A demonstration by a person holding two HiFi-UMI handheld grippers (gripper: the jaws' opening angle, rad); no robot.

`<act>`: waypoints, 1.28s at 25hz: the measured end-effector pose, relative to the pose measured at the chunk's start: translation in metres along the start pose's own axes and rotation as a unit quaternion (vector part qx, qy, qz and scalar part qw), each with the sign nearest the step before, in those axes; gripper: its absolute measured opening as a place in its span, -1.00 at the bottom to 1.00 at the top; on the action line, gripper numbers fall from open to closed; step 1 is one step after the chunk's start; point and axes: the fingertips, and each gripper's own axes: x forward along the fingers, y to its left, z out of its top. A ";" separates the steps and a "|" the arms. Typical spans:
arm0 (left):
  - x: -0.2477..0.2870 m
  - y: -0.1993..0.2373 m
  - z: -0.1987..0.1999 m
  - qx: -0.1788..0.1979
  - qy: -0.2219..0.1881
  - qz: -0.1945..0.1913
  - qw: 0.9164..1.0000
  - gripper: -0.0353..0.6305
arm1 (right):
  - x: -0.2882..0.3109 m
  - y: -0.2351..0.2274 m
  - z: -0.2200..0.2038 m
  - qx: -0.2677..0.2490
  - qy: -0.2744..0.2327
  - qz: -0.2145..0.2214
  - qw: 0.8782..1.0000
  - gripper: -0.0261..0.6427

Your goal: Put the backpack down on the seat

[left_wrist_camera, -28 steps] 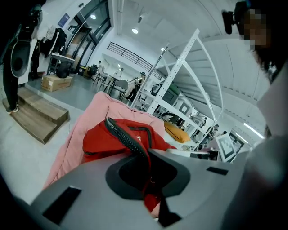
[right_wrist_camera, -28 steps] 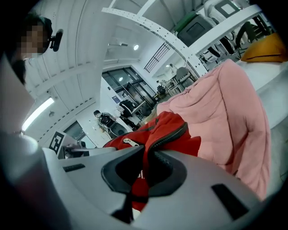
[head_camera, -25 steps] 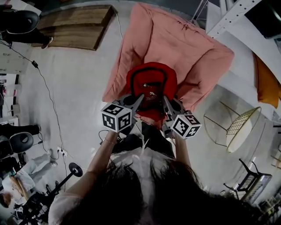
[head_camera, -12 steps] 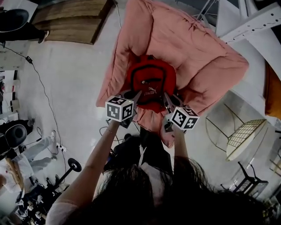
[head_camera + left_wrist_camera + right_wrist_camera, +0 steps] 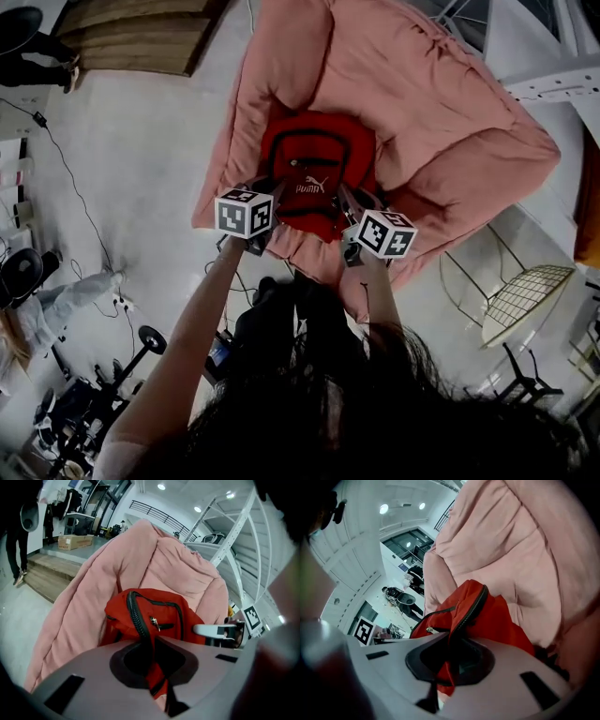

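One backpack [image 5: 317, 157]; one seat [image 5: 441, 112]; two claws [image 5: 272, 190] [image 5: 343, 194]

Big studio or lab hall, not home: pale concrete floor [image 5: 141, 159], loose cable [image 5: 39, 120] far left, wooden platform [image 5: 131, 42] far left, cardboard box [image 5: 75, 541], white steel racking [image 5: 234, 529] right, wire chair [image 5: 530, 295] near right, pink cushioned armchair [image 5: 422, 112] centre, recessed ceiling lights [image 5: 161, 487].

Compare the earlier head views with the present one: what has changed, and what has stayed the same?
The two claws have carried the red Puma backpack forward, further in over the seat of the pink armchair. Nothing was taken hold of or let go: the left claw and the right claw stay shut on the backpack's fabric. The armchair has not moved.
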 end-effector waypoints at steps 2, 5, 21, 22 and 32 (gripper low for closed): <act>0.006 0.019 -0.004 0.000 0.001 0.020 1.000 -0.79 | 0.014 -0.005 -0.004 -0.006 0.006 -0.004 1.000 -0.80; 0.015 0.046 -0.016 -0.020 0.014 0.048 0.999 -0.79 | 0.032 -0.017 -0.020 -0.017 0.029 -0.023 0.999 -0.80; 0.005 0.059 -0.026 -0.026 -0.029 0.044 0.998 -0.11 | 0.033 -0.013 -0.044 -0.093 0.072 -0.051 0.992 -0.42; -0.002 0.059 -0.023 -0.026 -0.042 0.048 0.998 -0.11 | 0.030 -0.010 -0.045 -0.104 0.074 -0.056 0.990 -0.32; -0.106 0.028 -0.027 -0.078 -0.127 0.004 0.989 -0.11 | -0.047 0.016 -0.040 -0.152 0.028 -0.123 0.980 -0.19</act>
